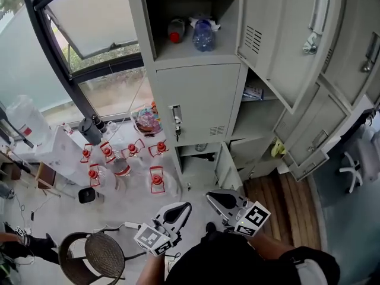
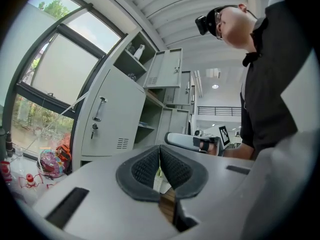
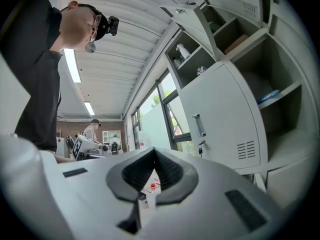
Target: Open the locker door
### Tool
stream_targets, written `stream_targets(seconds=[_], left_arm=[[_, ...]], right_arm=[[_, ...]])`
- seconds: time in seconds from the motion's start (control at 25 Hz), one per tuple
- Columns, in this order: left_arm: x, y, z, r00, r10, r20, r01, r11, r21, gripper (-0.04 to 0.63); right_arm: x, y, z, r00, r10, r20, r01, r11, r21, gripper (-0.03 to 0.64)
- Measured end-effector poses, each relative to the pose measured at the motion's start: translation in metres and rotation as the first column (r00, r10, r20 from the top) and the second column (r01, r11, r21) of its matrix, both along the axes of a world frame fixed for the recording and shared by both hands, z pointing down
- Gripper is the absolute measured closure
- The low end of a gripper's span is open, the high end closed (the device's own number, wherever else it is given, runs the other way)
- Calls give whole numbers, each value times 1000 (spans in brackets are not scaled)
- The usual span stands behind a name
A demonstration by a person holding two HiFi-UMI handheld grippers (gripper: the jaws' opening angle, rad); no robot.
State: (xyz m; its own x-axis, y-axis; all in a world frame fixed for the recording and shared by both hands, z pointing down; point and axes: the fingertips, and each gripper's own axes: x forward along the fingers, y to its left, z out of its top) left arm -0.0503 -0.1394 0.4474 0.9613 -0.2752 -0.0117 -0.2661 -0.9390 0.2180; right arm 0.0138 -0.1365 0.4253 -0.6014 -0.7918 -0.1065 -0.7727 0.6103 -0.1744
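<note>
The closed grey locker door (image 1: 199, 103) faces me in the middle of the locker bank, with a vertical handle (image 1: 176, 116) and a key hanging under it. It also shows in the left gripper view as the door (image 2: 112, 116) with its handle (image 2: 98, 109), and in the right gripper view as the door (image 3: 222, 116) with its handle (image 3: 199, 125). My left gripper (image 1: 181, 209) (image 2: 159, 150) and right gripper (image 1: 218, 199) (image 3: 153, 152) are held low by my body, well short of the door. Both are shut with nothing between the pads.
Above the closed door an open compartment holds bottles (image 1: 203, 34). Open locker doors (image 1: 291, 34) swing out at the right, and a small low door (image 1: 227, 168) stands ajar. Several large red-capped water bottles (image 1: 122, 165) cover the floor at left. A round chair (image 1: 104, 255) is near my left side.
</note>
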Motion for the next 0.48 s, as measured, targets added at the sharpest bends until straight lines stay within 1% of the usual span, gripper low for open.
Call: stream_targets(seconds=[0.16,0.28,0.48], left_arm=[[6,-30,-12,999,-51,-5,51,999,19,578],[8,-52,-12,996,-88,-5,88,996,28,578],[13,-91,-8,990,-139,-6,139,990,18,578]], right_arm=[[7,-28,-7,999,-47,1,47,999,10,604],[12,-49,-8,997,-72,-5,72,997,22,604],[24,-80,-17,996,-92,24,89,993,77,604]])
